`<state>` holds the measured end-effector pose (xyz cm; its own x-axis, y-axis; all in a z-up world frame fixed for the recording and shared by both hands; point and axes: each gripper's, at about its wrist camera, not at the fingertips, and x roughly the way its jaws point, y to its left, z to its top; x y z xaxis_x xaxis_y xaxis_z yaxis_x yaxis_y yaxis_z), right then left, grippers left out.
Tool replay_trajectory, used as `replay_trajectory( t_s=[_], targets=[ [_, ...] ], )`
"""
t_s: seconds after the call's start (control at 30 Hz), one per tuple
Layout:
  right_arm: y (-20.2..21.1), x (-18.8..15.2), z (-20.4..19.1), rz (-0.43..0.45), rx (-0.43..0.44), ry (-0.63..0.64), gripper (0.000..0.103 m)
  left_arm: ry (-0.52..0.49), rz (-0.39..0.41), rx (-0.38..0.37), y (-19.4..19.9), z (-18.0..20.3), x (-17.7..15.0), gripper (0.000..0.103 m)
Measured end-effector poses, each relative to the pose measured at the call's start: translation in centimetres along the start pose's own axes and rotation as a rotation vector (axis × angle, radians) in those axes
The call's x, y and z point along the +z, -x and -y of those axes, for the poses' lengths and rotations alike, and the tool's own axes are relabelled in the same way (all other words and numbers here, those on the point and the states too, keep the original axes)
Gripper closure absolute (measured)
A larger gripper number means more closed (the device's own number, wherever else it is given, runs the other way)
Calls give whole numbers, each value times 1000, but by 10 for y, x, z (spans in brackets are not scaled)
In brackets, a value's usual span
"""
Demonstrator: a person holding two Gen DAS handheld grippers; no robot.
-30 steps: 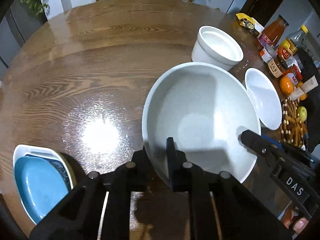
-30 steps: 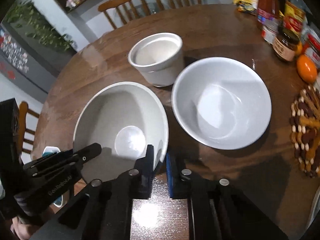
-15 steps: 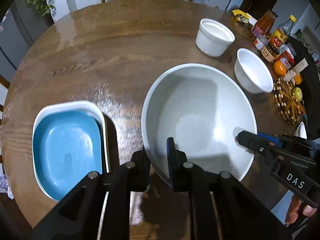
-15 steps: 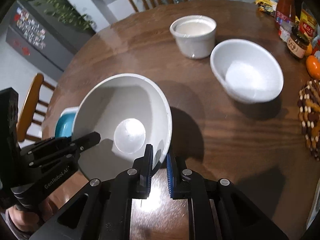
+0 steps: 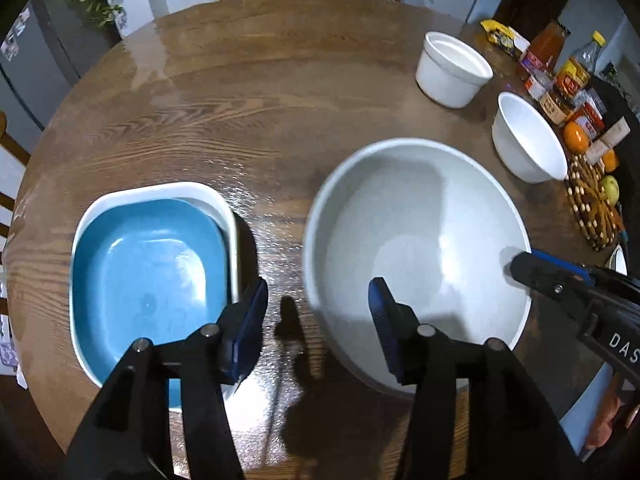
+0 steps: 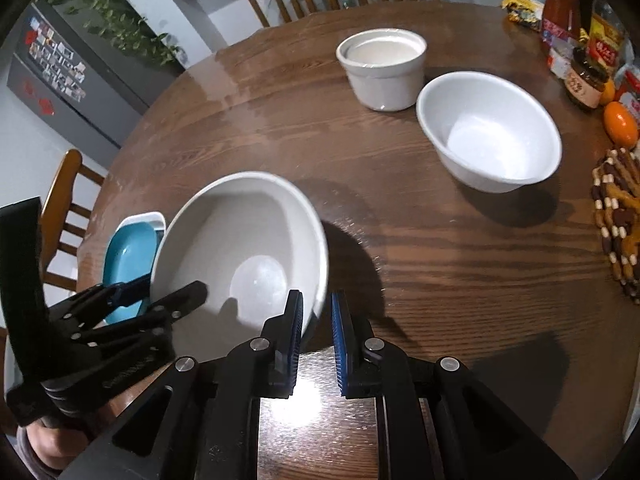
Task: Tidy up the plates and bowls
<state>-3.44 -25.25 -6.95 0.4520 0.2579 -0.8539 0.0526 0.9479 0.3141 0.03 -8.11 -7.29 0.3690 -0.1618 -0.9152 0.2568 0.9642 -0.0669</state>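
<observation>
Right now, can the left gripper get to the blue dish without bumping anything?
Probably yes. The left gripper has just been opening off the big grey bowl's rim, and the blue dish, nested in a white tray, lies right beside it with nothing between.

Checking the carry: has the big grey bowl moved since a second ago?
Yes. The big grey bowl moved nearer, away from the white ramekin.
</observation>
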Motion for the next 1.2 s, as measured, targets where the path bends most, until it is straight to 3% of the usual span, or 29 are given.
replay_trajectory(
  t_s=[0.27,0.37,0.57,0.8,0.87,0.93,1.2],
  targets=[
    [36,6,23,100,-21,-51,88,25,100,-11,38,-2,9,49],
    [46,7,40,124,-56,-84,88,6,129,-51,50,13,14,39],
    [61,8,68,152,-98,-126,88,-30,124,-117,53,48,28,39],
    [79,17,90,188,-128,-128,87,-91,129,-132,48,100,52,37],
    [80,22,96,192,-149,-128,79,-106,128,-129,44,112,58,34],
    [83,27,105,202,-168,-132,62,-118,124,-114,37,126,67,29],
    [72,53,139,186,-173,-143,61,-104,62,-62,-7,157,103,28]
  ],
)
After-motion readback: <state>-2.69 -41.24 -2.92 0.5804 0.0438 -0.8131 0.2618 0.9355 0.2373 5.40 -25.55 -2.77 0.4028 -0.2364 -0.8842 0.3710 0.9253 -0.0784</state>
